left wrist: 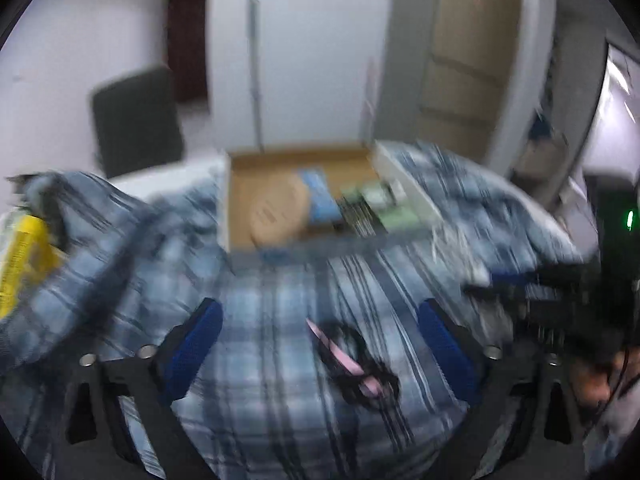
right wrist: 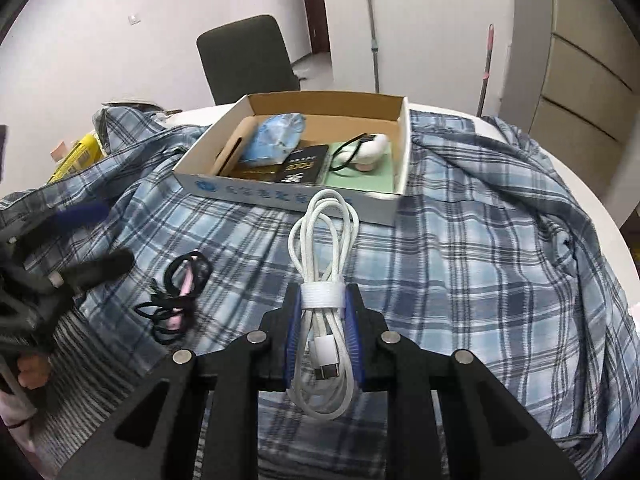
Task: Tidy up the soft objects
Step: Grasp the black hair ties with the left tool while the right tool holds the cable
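Observation:
My right gripper [right wrist: 320,304] is shut on a coiled white cable [right wrist: 324,240] and holds it above a blue plaid shirt [right wrist: 460,248], just short of an open cardboard box [right wrist: 256,194]. My left gripper [left wrist: 320,320] is open above a bunch of black and pink hair ties [left wrist: 356,364] that lies on the shirt [left wrist: 272,320]. The hair ties [right wrist: 178,296] also show in the right wrist view, with my left gripper [right wrist: 86,236] beside them. The left wrist view is blurred.
The box [left wrist: 228,208] holds a blue pouch [right wrist: 276,138], a dark packet [right wrist: 302,166] and a white item with a black loop [right wrist: 368,148]. A yellow pack [right wrist: 76,156] lies far left. A dark chair [right wrist: 246,60] stands behind the round white table [right wrist: 580,184].

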A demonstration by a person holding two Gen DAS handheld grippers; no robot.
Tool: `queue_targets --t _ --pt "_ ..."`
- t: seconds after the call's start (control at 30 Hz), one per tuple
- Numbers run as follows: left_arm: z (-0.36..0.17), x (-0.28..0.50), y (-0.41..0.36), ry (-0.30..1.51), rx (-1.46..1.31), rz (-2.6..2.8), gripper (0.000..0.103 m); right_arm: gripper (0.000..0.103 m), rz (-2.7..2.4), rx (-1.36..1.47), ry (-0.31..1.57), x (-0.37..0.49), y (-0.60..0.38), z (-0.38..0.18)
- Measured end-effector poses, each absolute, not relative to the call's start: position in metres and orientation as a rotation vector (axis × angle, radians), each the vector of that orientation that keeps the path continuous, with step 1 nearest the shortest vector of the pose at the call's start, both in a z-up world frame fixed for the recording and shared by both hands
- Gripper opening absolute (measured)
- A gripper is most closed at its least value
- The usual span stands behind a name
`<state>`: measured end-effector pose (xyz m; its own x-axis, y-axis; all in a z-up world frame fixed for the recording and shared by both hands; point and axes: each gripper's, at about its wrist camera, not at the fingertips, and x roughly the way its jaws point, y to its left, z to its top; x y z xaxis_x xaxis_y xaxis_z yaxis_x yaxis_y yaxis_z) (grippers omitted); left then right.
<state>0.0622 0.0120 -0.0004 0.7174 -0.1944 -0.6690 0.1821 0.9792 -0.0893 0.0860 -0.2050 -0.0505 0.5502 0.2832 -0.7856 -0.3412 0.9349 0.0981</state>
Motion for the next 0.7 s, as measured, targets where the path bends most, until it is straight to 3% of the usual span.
queue_targets --t 0.23,0.4,0.57,0.6,0.67,0.7 --pt "-0.04 0.069 -0.023 1.01 0.14 -0.4 0.095 0.02 0.397 -0.022 0.935 0.091 -0.213 -0.062" --pt "-0.047 0.047 -0.041 1.043 0.374 -0.486 0.095 0.02 0.414 -0.02 0.924 0.088 -0.213 -0.06" --pt "-0.056 0.057 -0.038 1.077 0.388 -0.448 0.094 0.02 0.424 -0.028 0.904 0.084 -0.212 -0.057" --pt "-0.059 0.061 -0.038 1.085 0.392 -0.437 0.092 0.02 0.424 -0.03 0.898 0.083 -0.211 -0.057" --pt "-0.063 0.069 -0.036 1.105 0.379 -0.421 0.073 0.02 0.427 -0.033 0.884 0.081 -0.211 -0.056" --pt "-0.064 0.073 -0.035 1.111 0.367 -0.417 0.069 0.02 0.429 -0.033 0.878 0.08 -0.21 -0.056"
